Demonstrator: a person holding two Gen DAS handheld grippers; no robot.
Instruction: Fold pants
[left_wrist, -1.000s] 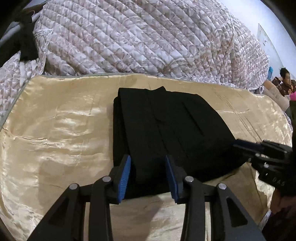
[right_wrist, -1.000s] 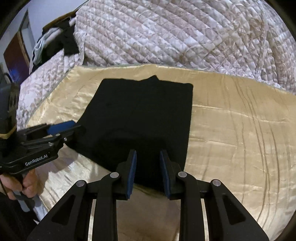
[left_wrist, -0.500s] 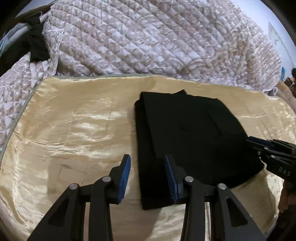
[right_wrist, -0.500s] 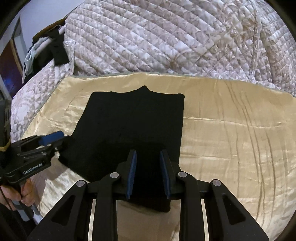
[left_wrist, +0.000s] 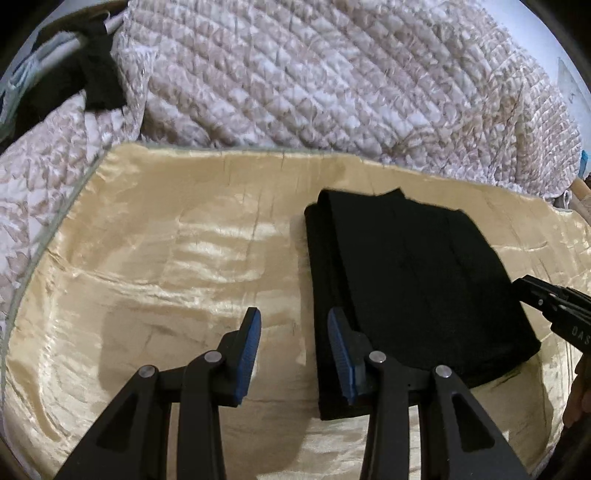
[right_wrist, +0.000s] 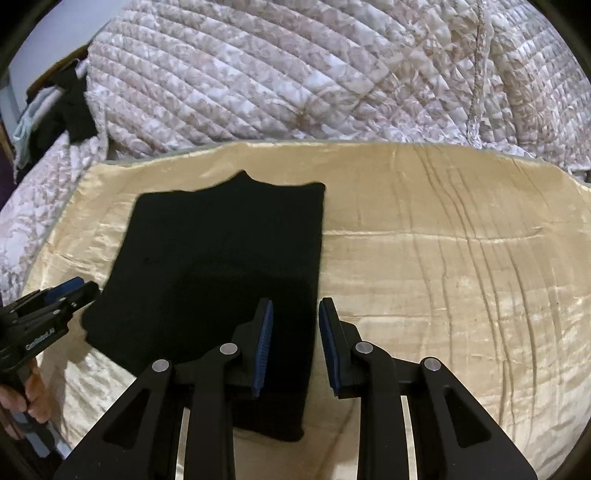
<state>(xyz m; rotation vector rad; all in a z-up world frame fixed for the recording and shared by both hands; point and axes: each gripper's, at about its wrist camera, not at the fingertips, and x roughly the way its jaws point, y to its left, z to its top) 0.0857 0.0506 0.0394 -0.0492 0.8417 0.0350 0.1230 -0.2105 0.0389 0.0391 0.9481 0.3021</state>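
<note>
Where grippers intrude, pants (left_wrist: 406, 280) partly hidden.

Quilted bedspread (left_wrist: 314, 85) (cream satin sheet (left_wrist: 166, 258) below)

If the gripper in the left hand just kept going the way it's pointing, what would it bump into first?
Most likely the shiny gold satin sheet on the bed. The left gripper, jaws open and empty, points down at bare satin just beside the left edge of the folded black pants. Depth is hard to judge, so its right finger might brush that edge.
</note>
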